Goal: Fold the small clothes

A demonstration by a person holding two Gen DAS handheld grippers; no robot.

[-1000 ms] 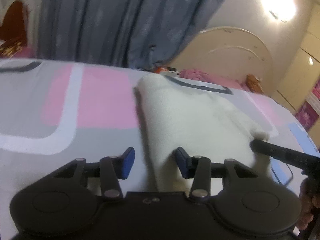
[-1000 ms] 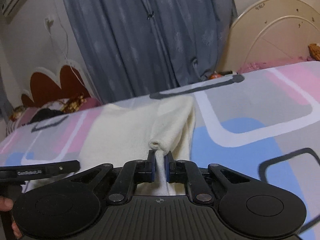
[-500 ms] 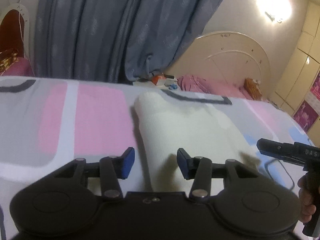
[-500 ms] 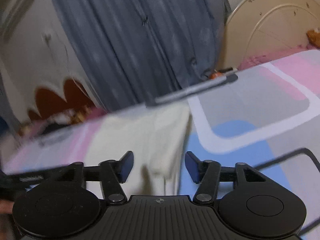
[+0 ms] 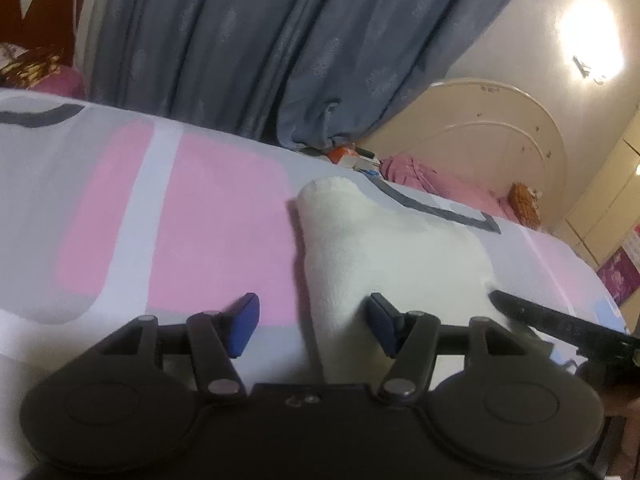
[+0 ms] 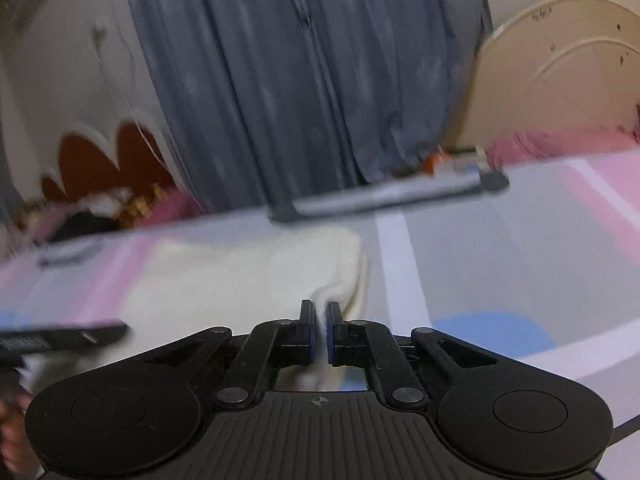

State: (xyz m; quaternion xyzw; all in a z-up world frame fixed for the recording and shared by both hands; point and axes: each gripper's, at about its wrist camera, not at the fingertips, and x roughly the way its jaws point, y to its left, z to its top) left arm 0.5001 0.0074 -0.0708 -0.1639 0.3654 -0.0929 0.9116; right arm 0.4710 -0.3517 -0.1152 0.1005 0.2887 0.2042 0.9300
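Observation:
A cream knitted garment [image 5: 384, 248] lies folded on the patterned bedsheet [image 5: 200, 216]. My left gripper [image 5: 312, 324] is open, its blue pads straddling the garment's near left edge. In the right wrist view the same garment [image 6: 240, 272] lies ahead, and my right gripper [image 6: 319, 330] is shut on its near right edge, with a pinch of cloth between the pads. The right gripper also shows as a black bar in the left wrist view [image 5: 560, 324]. The left gripper shows at the left edge of the right wrist view [image 6: 60, 336].
Blue-grey curtains [image 5: 280, 40] hang behind the bed. A cream headboard [image 5: 500, 128] and a pink bed [image 5: 440, 184] stand at the back right. A red scalloped headboard [image 6: 112, 160] is at the back left. Small items [image 5: 348, 156] sit beyond the far edge.
My right gripper was shut on the cloth, opened half a second ago, and is now shut on the garment's edge again. My left gripper stayed open and tilted a little.

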